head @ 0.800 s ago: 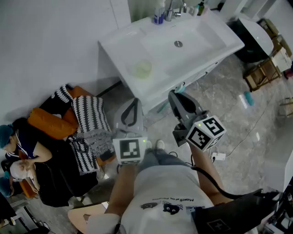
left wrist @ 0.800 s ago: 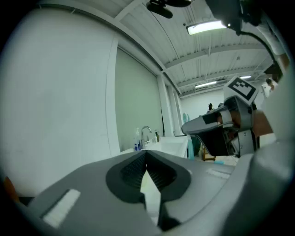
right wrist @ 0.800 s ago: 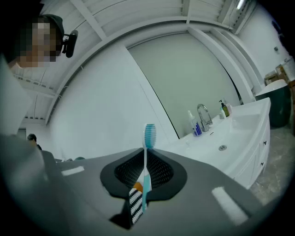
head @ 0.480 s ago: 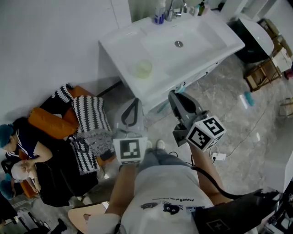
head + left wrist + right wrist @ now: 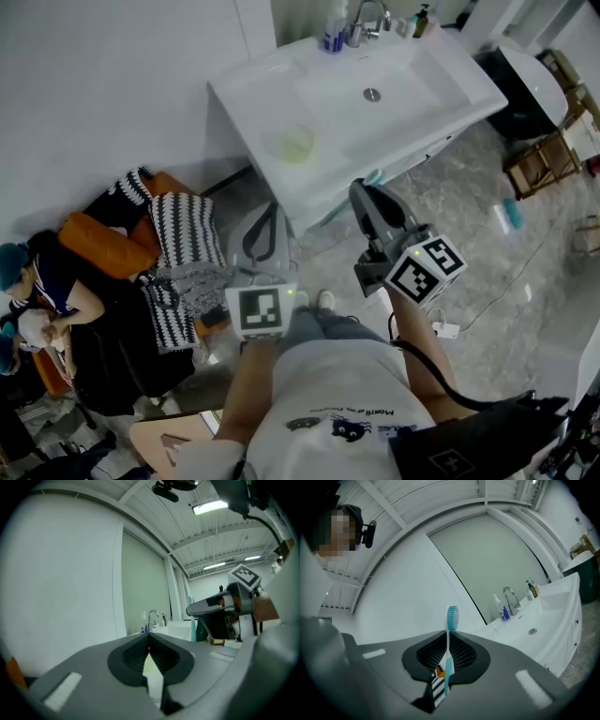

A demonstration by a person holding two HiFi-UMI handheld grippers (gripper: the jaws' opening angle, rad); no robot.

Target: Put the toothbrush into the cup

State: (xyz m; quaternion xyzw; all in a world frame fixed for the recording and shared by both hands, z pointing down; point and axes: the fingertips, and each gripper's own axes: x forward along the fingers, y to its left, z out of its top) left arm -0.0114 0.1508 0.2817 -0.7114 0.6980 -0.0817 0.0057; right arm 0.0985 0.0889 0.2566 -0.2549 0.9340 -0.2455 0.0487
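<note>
White basin [image 5: 450,86] bears cup [image 5: 298,144]; bottle [image 5: 334,36] beside tap [image 5: 366,19].

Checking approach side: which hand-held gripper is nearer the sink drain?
Right. Right hand-held gripper is in front of the sink, in line with the drain; left hand-held gripper sits farther left.

head view steeply down over sink [image 5: 328,89], both gripper views level toward it
</note>
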